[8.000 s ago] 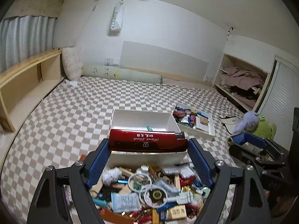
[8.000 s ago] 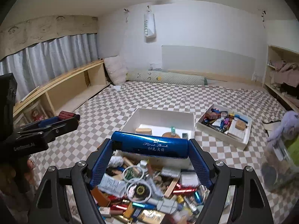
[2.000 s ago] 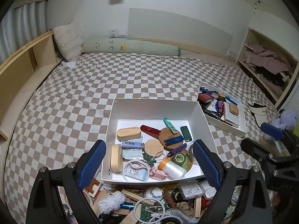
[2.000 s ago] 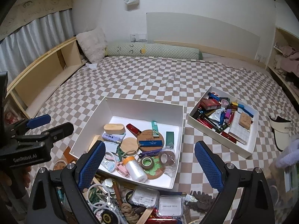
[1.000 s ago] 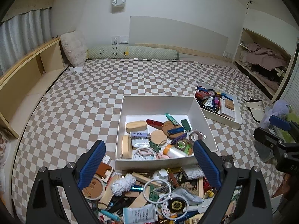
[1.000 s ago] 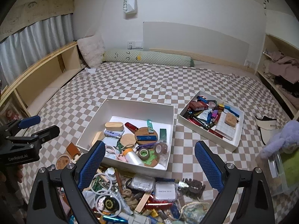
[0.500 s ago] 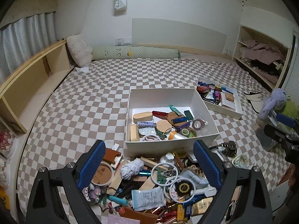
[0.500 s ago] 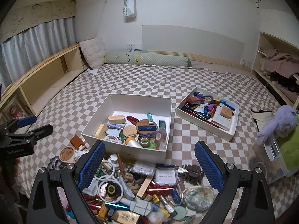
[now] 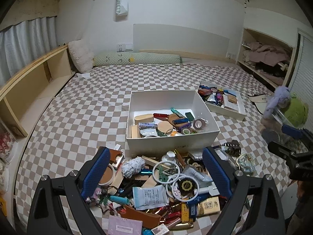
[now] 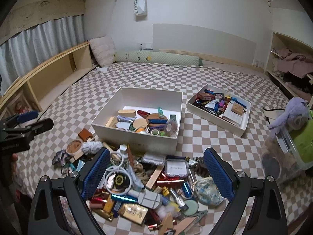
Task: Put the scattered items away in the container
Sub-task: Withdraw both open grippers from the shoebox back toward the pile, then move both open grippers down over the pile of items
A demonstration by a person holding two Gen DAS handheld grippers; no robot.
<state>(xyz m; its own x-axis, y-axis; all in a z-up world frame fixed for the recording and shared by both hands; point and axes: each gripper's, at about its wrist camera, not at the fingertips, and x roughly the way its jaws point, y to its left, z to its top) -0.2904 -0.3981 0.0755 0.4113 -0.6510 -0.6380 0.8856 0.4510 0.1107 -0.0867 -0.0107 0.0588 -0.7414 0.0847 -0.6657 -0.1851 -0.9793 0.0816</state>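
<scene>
Both the left gripper (image 9: pixel 155 173) and right gripper (image 10: pixel 155 173) hang empty, jaws spread wide. At each frame's bottom lies the clutter pile (image 9: pixel 166 188); the white box (image 9: pixel 172 143) sits at centre on the bed (image 9: pixel 93 105).

The brown-and-white checked bed cover (image 9: pixel 93 105) is soft matt cloth. The deep white rectangular box (image 9: pixel 172 137) looks like smooth matt card. Blue textured rubbery pads (image 9: pixel 95 173) face matt black plastic arms with shiny metal screws. Pale wooden shelving (image 10: pixel 49 78) has a dull finish.
</scene>
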